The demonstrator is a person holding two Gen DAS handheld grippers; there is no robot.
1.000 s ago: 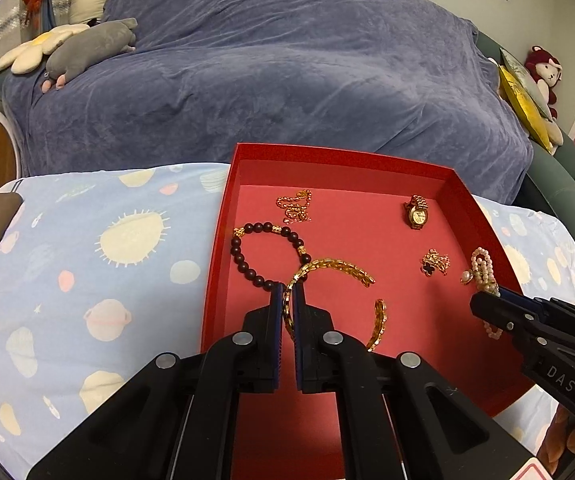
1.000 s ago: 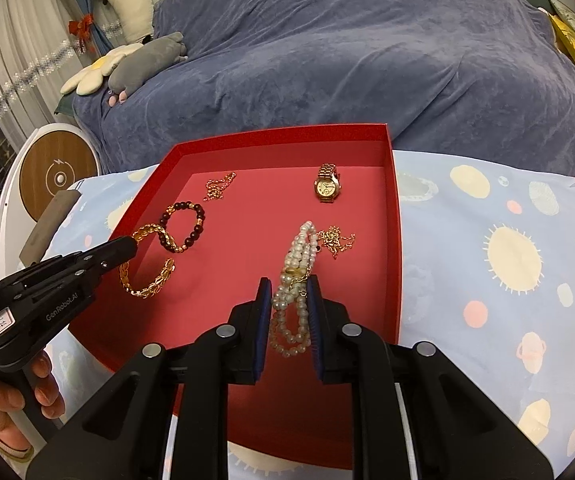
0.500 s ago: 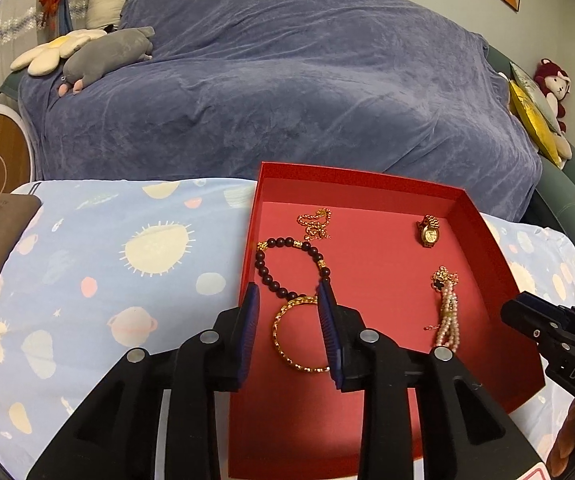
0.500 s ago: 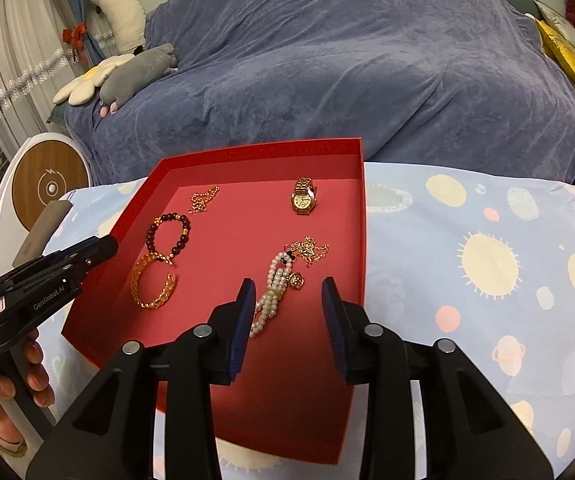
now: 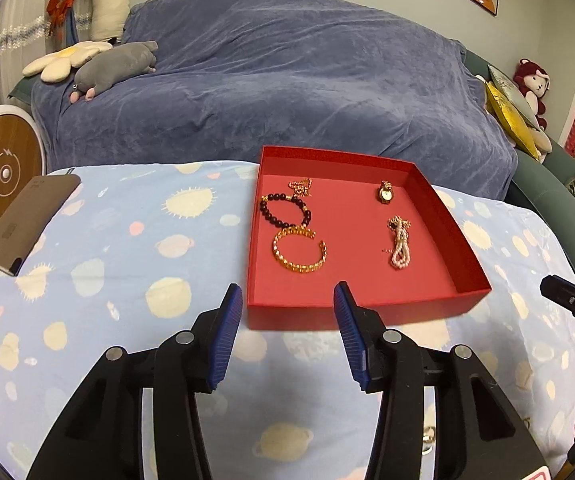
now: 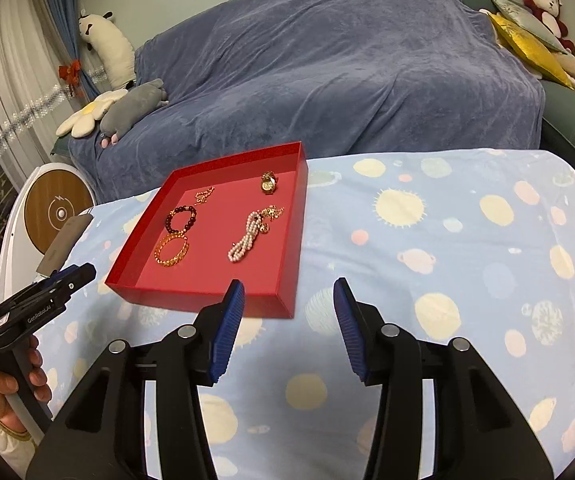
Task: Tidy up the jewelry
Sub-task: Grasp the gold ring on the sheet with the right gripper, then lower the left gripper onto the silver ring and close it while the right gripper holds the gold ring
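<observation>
While jaws widen empty | left gripper [image 5: 287, 300], right gripper [image 6: 288, 295] | short of tray [image 5: 351, 314] edge

Left gripper [image 5: 287, 300] jaws apart, just been opening, nothing between them, hovering off the near edge of red tray [image 5: 443, 216]. Gold bangle [image 5: 299, 252] lies near the tray's left wall; pearl bracelet [image 5: 400, 248] toward its right wall.
</observation>
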